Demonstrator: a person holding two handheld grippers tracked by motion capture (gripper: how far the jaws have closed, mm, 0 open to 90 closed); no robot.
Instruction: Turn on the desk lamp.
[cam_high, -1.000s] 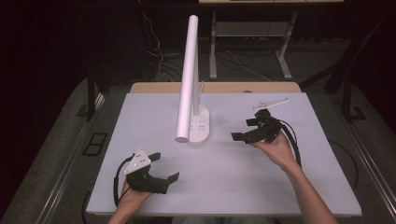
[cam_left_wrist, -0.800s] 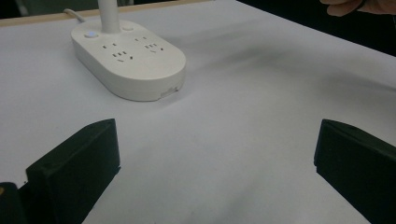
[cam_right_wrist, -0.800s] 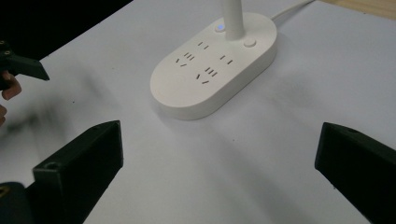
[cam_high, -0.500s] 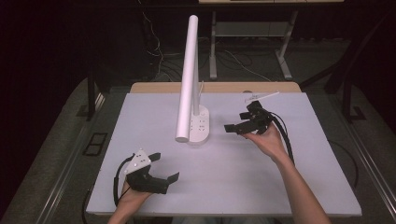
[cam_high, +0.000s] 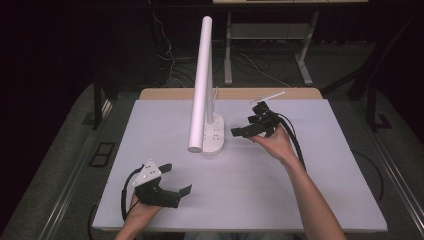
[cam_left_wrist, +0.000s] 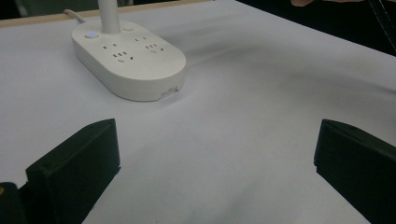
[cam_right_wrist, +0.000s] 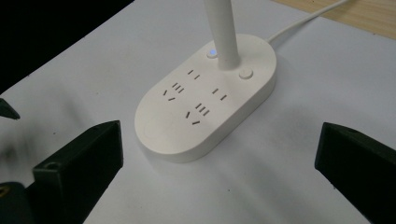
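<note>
A white desk lamp with an oval power-strip base (cam_high: 215, 137) (cam_left_wrist: 128, 58) (cam_right_wrist: 205, 102) stands mid-table; its long white tube head (cam_high: 200, 85) slants toward me. The base carries sockets, a lit small button (cam_right_wrist: 211, 52) and a round button (cam_right_wrist: 244, 73) beside the stem (cam_right_wrist: 222, 30). My right gripper (cam_high: 247, 131) (cam_right_wrist: 219, 168) hovers open just right of the base, jaws pointing at it with nothing between them. Resting near the front left of the table, my left gripper (cam_high: 177, 180) (cam_left_wrist: 215, 172) is open and empty, facing the base from a distance.
The white table top (cam_high: 260, 185) has a wooden strip (cam_high: 235, 93) along its far edge. The lamp's white cable (cam_right_wrist: 303, 21) runs off toward that edge. Desk legs and cables (cam_high: 260, 60) lie on the dark floor behind.
My right gripper has moved left and slightly away from me, closing in on the lamp base. The left gripper has stayed put.
</note>
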